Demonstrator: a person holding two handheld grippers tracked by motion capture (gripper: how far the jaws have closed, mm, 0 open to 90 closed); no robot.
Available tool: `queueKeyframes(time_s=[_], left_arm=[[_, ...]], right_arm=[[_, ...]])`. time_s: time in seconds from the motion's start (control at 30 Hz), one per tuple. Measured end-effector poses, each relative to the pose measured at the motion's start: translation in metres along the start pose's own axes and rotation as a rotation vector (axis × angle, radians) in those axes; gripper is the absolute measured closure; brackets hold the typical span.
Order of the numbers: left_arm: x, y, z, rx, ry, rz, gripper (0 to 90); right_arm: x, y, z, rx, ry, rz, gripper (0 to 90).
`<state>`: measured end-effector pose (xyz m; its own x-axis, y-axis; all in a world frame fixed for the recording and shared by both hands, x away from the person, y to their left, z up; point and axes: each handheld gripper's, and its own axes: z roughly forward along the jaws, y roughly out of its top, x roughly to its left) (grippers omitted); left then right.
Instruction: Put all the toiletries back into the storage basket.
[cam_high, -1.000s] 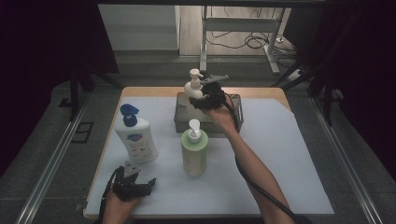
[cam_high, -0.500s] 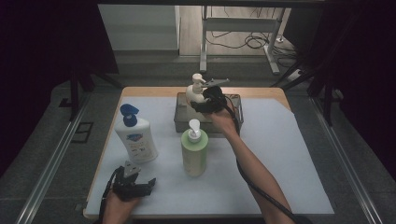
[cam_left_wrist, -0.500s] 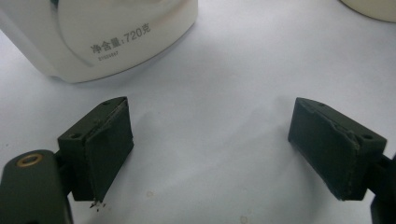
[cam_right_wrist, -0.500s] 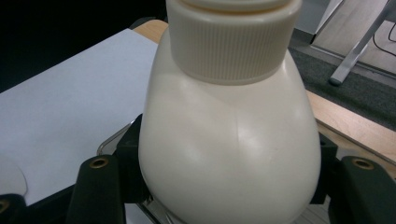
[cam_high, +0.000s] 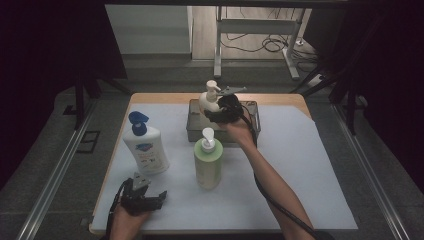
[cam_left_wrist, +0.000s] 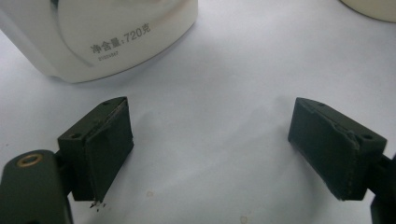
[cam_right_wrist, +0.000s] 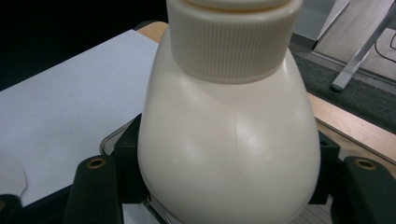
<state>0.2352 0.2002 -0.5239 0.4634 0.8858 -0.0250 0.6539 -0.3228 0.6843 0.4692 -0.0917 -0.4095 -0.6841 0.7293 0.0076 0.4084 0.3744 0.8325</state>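
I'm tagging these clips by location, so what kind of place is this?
Probably a lab or recording workspace, not a home: a white-covered table ringed by dark curtains, loose cables on the floor behind it, and pump bottles set out as props.

You face a wooden bench under a white sheet, with grey floor around it. Beyond it stands a metal table frame over loose cables; darkness flanks you.
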Motion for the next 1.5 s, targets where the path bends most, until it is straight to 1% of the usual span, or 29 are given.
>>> queueKeyframes(time_s=[0.1,0.27,0.37,0.43,0.6,0.67,0.83,0.9,0.93,0.97,1.0,1.13,1.17,1.2,1.27,1.37,1.4,1.43,1.47,1.5], left_arm=[[0.0,0.0,0.0,0.0,-0.001,-0.001,13.5],[0.0,0.0,0.0,0.0,0.0,-0.001,13.4],[0.0,0.0,0.0,0.0,0.0,-0.001,13.4],[0.0,0.0,0.0,0.0,0.0,-0.001,13.4],[0.0,0.0,0.0,0.0,0.0,-0.001,13.4],[0.0,0.0,0.0,0.0,0.0,-0.001,13.4],[0.0,0.0,0.0,0.0,0.0,0.0,13.4],[0.0,0.0,0.0,0.0,0.0,-0.001,13.4],[0.0,0.0,0.0,0.0,0.0,-0.001,13.4],[0.0,0.0,0.0,0.0,0.0,-0.001,13.4],[0.0,0.0,0.0,0.0,0.0,-0.001,13.4],[0.0,0.0,0.0,0.0,0.0,0.0,13.4],[0.0,0.0,0.0,0.0,0.0,-0.001,13.4],[0.0,0.0,0.0,0.0,0.0,-0.001,13.4],[0.0,0.0,0.0,0.0,0.0,-0.001,13.4],[0.0,0.0,0.0,0.0,0.0,-0.001,13.4],[0.0,0.0,0.0,0.0,-0.001,-0.001,13.4],[0.0,0.0,0.0,0.0,-0.001,-0.001,13.4],[0.0,0.0,0.0,-0.002,-0.001,-0.003,13.4],[0.0,0.0,0.0,0.0,0.0,-0.001,13.4]], right_arm=[[-0.001,-0.002,-0.001,0.015,0.004,-0.029,33.1],[-0.001,-0.006,-0.004,0.018,0.01,-0.045,32.3],[-0.001,-0.008,-0.006,0.022,0.015,-0.048,32.4],[-0.003,-0.011,-0.01,0.022,0.027,-0.043,33.5],[-0.005,-0.015,-0.015,0.02,0.031,-0.039,35.1],[-0.006,-0.018,-0.018,0.026,0.035,-0.03,35.7],[-0.007,-0.024,-0.023,0.037,0.035,-0.028,38.2],[-0.007,-0.027,-0.026,0.049,0.032,-0.029,41.8],[-0.007,-0.027,-0.026,0.049,0.032,-0.029,41.8],[-0.008,-0.029,-0.029,0.054,0.034,-0.035,44.9],[-0.008,-0.029,-0.029,0.054,0.034,-0.035,44.9],[-0.01,-0.032,-0.033,0.064,0.045,-0.035,53.1],[-0.011,-0.034,-0.034,0.07,0.048,-0.04,56.7],[-0.011,-0.034,-0.034,0.07,0.048,-0.04,56.7],[-0.013,-0.036,-0.035,0.074,0.047,-0.039,60.6],[-0.016,-0.038,-0.037,0.074,0.039,-0.033,65.6],[-0.019,-0.039,-0.038,0.076,0.024,-0.029,70.7],[-0.019,-0.039,-0.038,0.076,0.024,-0.029,70.7],[-0.021,-0.04,-0.039,0.078,0.017,-0.025,72.2],[-0.025,-0.041,-0.039,0.077,0.014,-0.008,76.0]])
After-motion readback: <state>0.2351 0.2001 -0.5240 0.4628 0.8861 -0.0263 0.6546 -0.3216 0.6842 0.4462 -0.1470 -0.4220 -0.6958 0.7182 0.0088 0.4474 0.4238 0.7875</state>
